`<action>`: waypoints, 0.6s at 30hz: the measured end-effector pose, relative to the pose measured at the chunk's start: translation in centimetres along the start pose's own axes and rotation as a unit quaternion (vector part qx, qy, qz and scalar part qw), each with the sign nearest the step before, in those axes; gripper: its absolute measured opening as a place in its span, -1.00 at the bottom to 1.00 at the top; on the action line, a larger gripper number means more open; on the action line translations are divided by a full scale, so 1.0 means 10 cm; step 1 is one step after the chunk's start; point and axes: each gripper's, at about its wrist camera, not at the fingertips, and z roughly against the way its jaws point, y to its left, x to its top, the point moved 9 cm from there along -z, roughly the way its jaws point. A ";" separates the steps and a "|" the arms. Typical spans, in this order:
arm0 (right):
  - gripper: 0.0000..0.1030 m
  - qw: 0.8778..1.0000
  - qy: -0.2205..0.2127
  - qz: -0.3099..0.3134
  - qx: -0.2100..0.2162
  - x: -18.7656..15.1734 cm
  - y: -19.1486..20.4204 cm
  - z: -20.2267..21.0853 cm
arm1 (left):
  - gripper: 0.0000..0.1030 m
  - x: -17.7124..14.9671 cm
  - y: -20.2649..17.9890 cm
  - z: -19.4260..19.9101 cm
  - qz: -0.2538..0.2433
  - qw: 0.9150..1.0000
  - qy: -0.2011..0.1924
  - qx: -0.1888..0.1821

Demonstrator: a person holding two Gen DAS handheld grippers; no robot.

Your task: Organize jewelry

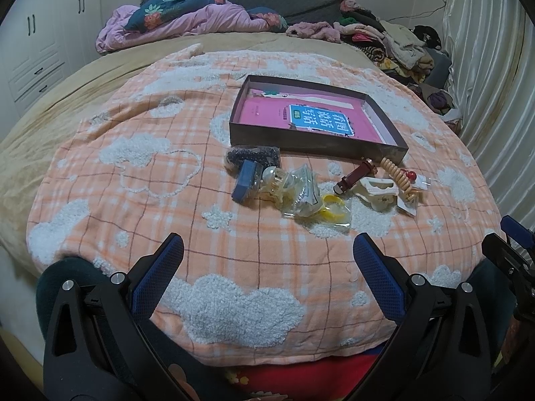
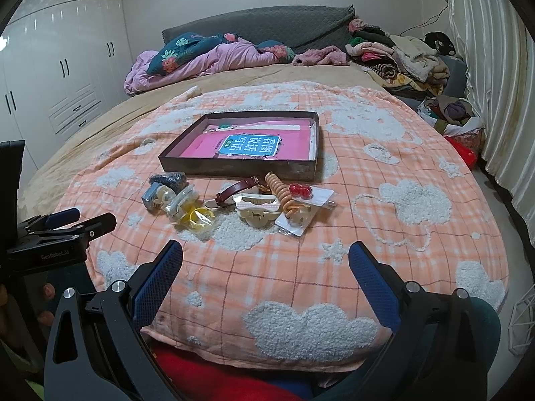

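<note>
A shallow dark box [image 1: 337, 151] [image 2: 234, 169] with a pink book inside lies on the orange checked blanket. In front of it is a row of jewelry: dark beads [image 1: 253, 154], a blue case [image 1: 245, 183], a cream claw clip [image 1: 379, 190] [image 2: 257, 208], a red watch strap [image 1: 354, 174] [image 2: 234, 191], a yellow ring in a bag [image 1: 331, 208] [image 2: 200, 218], a coiled beige hair tie [image 1: 398, 175] [image 2: 280, 189] and a red clip on a card [image 2: 299, 191]. My left gripper [image 1: 267, 257] and my right gripper [image 2: 265, 260] are both open, empty, well short of the row.
The blanket [image 1: 140, 180] covers the near end of a bed. Crumpled bedding [image 1: 187, 23] and piled clothes [image 1: 394, 43] lie at the far end. White wardrobes [image 2: 60, 67] stand left, a curtain [image 2: 495, 83] right. The left gripper's body [image 2: 57, 234] shows at the right view's left edge.
</note>
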 end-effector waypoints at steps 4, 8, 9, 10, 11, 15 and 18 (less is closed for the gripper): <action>0.92 1.000 -0.001 0.000 0.000 0.00 0.00 0.00 | 0.84 0.00 0.00 0.00 0.000 1.000 -0.001 0.000; 0.92 1.000 0.000 0.001 0.001 0.01 0.01 0.00 | 0.84 0.01 0.01 0.02 -0.001 1.000 -0.002 0.001; 0.92 1.000 0.000 0.001 0.001 0.00 0.01 0.00 | 0.84 -0.01 0.00 0.04 -0.001 1.000 -0.002 0.001; 0.92 1.000 0.000 0.001 0.001 0.01 0.01 0.00 | 0.84 0.00 0.01 0.04 0.000 1.000 -0.002 0.001; 0.92 1.000 0.000 0.002 0.001 0.01 0.02 0.00 | 0.84 0.00 0.01 0.04 -0.001 1.000 -0.003 0.001; 0.92 1.000 0.000 0.003 0.003 0.02 0.02 -0.01 | 0.84 -0.01 0.00 0.04 -0.001 1.000 -0.003 0.001; 0.92 1.000 0.000 0.003 0.003 0.03 0.03 -0.02 | 0.84 0.04 0.01 0.07 -0.001 1.000 -0.004 0.000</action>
